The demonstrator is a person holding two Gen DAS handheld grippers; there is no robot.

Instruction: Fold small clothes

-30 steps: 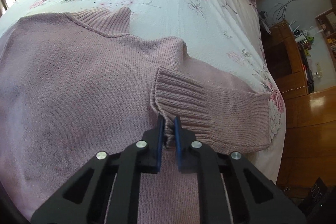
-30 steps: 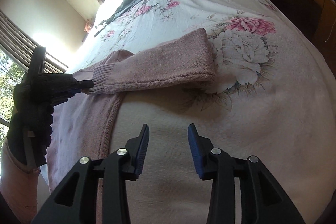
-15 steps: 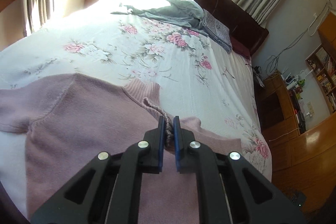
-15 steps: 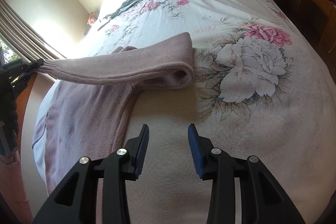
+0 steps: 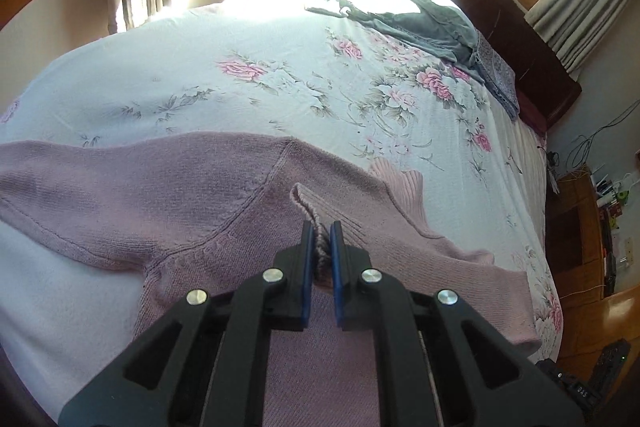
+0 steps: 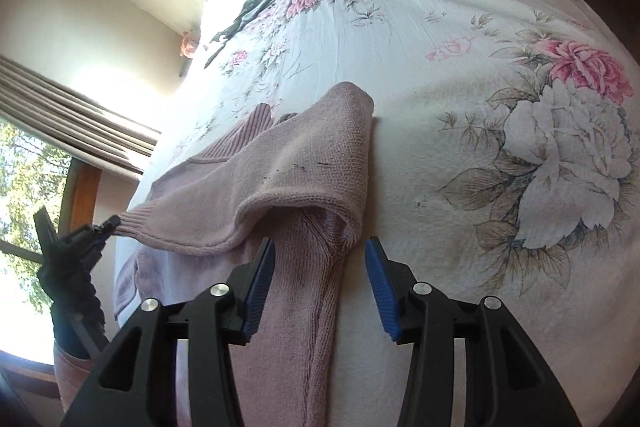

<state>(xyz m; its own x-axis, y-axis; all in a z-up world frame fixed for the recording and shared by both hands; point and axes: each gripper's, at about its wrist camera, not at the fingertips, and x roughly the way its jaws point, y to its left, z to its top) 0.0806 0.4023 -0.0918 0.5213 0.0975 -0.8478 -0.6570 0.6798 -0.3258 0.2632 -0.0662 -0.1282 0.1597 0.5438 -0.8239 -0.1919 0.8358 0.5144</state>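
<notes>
While the pink sweater [image 5: 224, 211] lies spread across the lower half of the left wrist view on the flowered bed [image 5: 280, 79], one sleeve [image 6: 280, 183] is lifted and drawn across its body. The left hand-held gripper [image 5: 319, 247] is pinched narrow on the ribbed cuff [image 5: 310, 205] at lower centre of its own frame; in the right wrist view it sits at the left edge. The right hand-held gripper [image 6: 320, 267] hangs with its jaws wide at lower centre, holding nothing, just above the sweater's side seam under the sleeve's fold.

Only a small bite of cuff seems caught, so the loose knit could slip out if pulled further, and the sleeve would flop back unfolded. With nothing pinning the shoulder, dragging the sleeve could also shift the whole sweater or bunch the fold crooked. A grey garment [image 5: 424, 19] lies far off in the upper right near the headboard [image 5: 500, 11], well apart.
</notes>
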